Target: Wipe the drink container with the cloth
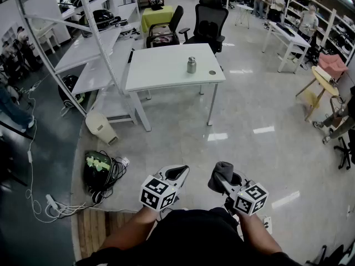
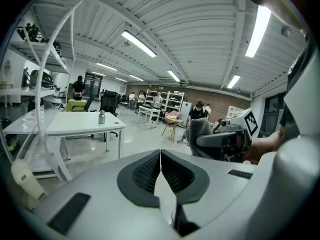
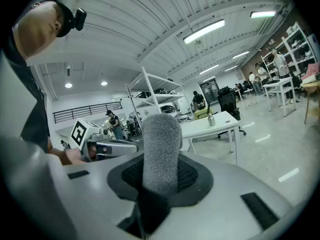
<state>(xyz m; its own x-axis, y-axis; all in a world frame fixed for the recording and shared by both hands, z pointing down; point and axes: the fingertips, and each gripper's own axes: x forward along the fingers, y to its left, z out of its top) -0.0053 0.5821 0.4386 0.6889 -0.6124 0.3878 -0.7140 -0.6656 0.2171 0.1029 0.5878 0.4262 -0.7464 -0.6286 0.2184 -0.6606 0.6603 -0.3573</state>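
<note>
Head view: both grippers sit low at 6 o'clock, close to the body. The left gripper (image 1: 176,174) has its jaws pressed together with nothing in them. The right gripper (image 1: 224,176) is clamped on a grey cloth (image 1: 223,169). The drink container (image 1: 192,65) stands upright, long axis vertical, on the white table (image 1: 155,71) at 12 o'clock, well apart across bare floor; neither hand looks clearly nearer. Left gripper view: the pads meet in 1 closed seam and the container (image 2: 102,116) shows small at 10 o'clock. Right gripper view: the cloth rises as a roll between the pads, with the container (image 3: 211,119) at 1 o'clock beyond it. Only the head view shows the floor gap to cross; only this last one shows the grip up close.
</note>
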